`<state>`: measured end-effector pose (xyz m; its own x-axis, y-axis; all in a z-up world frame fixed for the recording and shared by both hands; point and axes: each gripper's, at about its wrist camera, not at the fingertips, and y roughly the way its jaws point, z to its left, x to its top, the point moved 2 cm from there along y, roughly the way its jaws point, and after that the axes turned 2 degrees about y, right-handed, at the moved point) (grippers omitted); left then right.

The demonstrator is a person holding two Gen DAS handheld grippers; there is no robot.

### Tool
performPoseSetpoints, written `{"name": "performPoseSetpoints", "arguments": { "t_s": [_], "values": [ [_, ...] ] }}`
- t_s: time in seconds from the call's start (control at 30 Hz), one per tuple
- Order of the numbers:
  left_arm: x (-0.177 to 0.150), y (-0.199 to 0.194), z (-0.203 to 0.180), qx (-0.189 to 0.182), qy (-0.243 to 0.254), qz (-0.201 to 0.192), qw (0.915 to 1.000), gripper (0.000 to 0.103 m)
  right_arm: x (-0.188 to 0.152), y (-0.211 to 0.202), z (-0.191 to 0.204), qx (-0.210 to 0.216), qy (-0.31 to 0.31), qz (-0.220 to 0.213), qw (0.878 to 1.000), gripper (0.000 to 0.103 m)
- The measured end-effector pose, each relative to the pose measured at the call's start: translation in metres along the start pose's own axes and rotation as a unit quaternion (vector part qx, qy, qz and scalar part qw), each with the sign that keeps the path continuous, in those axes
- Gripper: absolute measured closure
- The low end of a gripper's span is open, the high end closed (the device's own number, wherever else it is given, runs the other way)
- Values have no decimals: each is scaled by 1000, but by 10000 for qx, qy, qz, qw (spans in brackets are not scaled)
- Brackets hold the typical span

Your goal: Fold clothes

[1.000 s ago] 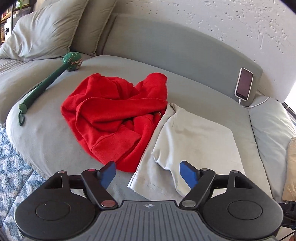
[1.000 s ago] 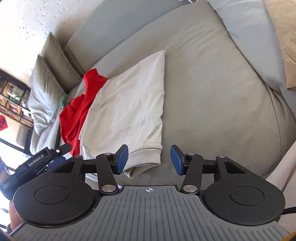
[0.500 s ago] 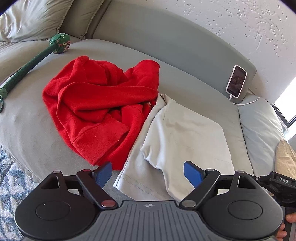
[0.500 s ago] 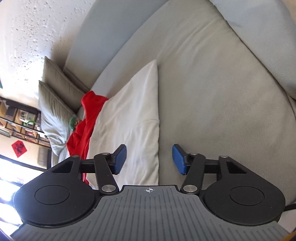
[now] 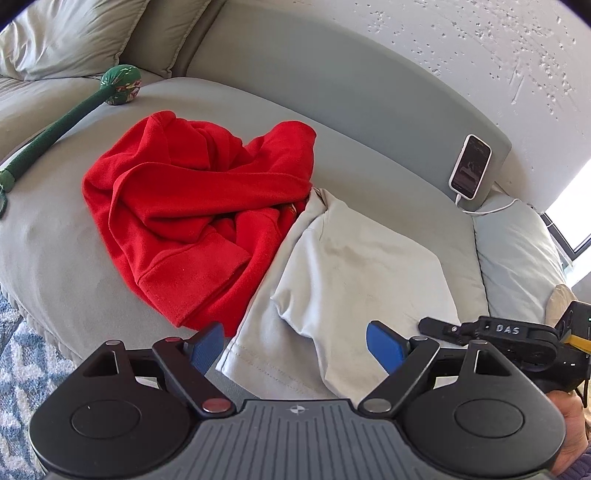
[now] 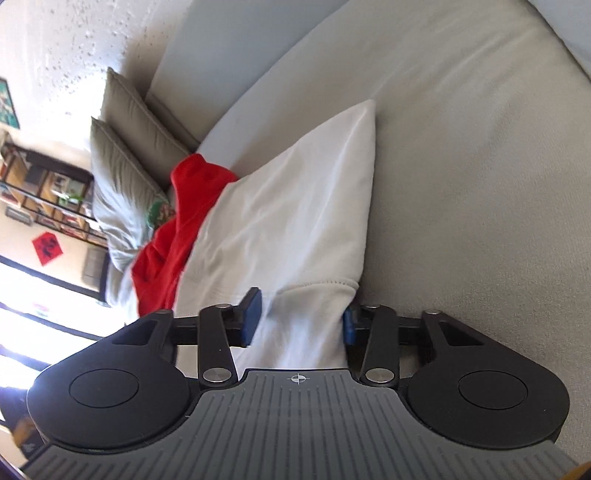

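Observation:
A folded pale grey garment (image 5: 354, 269) lies on the grey sofa seat (image 5: 55, 236), with a crumpled red garment (image 5: 199, 206) at its left, partly on its edge. My left gripper (image 5: 295, 349) is open just above the grey garment's near hem. In the right wrist view the grey garment (image 6: 295, 221) runs between the pads of my right gripper (image 6: 299, 321), which stands open around its near corner. The red garment (image 6: 177, 229) lies beyond it. The right gripper also shows in the left wrist view (image 5: 517, 339) at the garment's right edge.
A green stuffed stick toy (image 5: 70, 118) lies at the sofa's left. A phone (image 5: 470, 167) on a white cable leans on the backrest. Cushions (image 5: 70, 33) are at the far left, a light blue cushion (image 5: 521, 254) at the right, a patterned rug (image 5: 14, 369) below.
My right gripper moved forward, so the grey garment's corner now sits between its open fingers. My left gripper drew back slightly and the right gripper came into its view.

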<state>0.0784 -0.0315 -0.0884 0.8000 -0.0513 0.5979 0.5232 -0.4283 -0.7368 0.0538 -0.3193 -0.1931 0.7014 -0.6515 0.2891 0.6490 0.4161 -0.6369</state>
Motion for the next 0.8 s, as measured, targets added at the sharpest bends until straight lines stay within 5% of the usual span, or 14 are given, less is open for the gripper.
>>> {"name": "performPoseSetpoints", "arguments": {
  "t_s": [0.1, 0.43, 0.53, 0.63, 0.73, 0.8],
  "values": [
    [-2, -2, -3, 23, 78, 36, 10000, 20, -5, -7, 2, -175, -7, -143, 9997, 97],
    [-5, -11, -13, 32, 218, 10, 9998, 20, -9, -62, 10, -1088, -358, -609, 9915, 103],
    [-7, -8, -12, 7, 106, 46, 9999, 20, -5, -81, 1, -1077, -458, -502, 9919, 103],
    [-9, -4, -15, 3, 36, 79, 10000, 20, -5, -85, -7, -738, -357, -235, 9964, 96],
    [-8, -5, -23, -207, 138, -11, 9997, 22, -14, -92, -13, -405, -88, -310, 9987, 74],
    [-6, -6, -24, -438, -45, -57, 9990, 23, -19, -94, -10, -343, -23, -378, 9987, 69]
  ]
}}
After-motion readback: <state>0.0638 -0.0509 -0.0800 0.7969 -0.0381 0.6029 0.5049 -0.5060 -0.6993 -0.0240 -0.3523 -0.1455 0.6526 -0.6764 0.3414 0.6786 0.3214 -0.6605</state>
